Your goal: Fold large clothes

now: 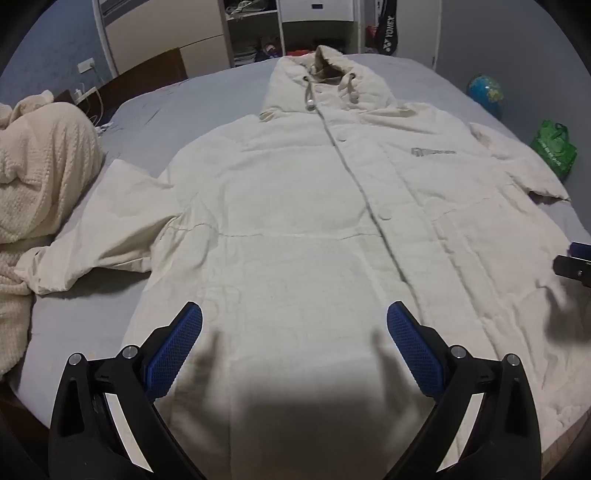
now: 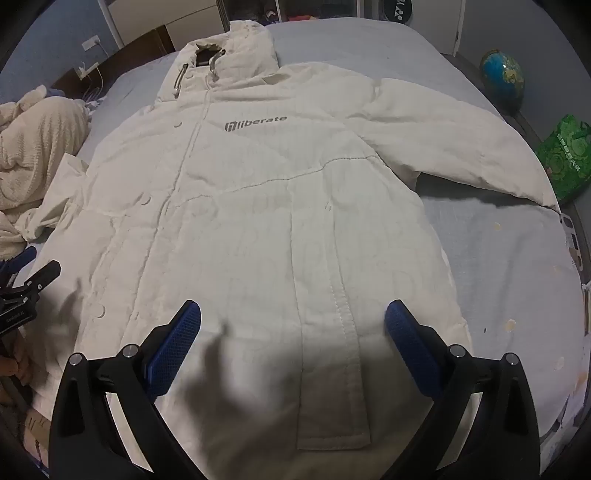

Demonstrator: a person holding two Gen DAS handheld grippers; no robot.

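A large cream hooded jacket lies spread flat, front up, on a grey-blue bed, hood at the far end and both sleeves out to the sides. It also shows in the right wrist view with a "liberate" logo on the chest. My left gripper is open and empty, hovering above the jacket's lower left half. My right gripper is open and empty above the lower right half near the hem pocket. The right gripper's edge shows at far right in the left wrist view; the left gripper shows at left in the right wrist view.
A cream knitted blanket is bunched on the bed's left side, touching the left sleeve. A globe and a green bag stand on the floor to the right. Shelves and a wardrobe are behind the bed.
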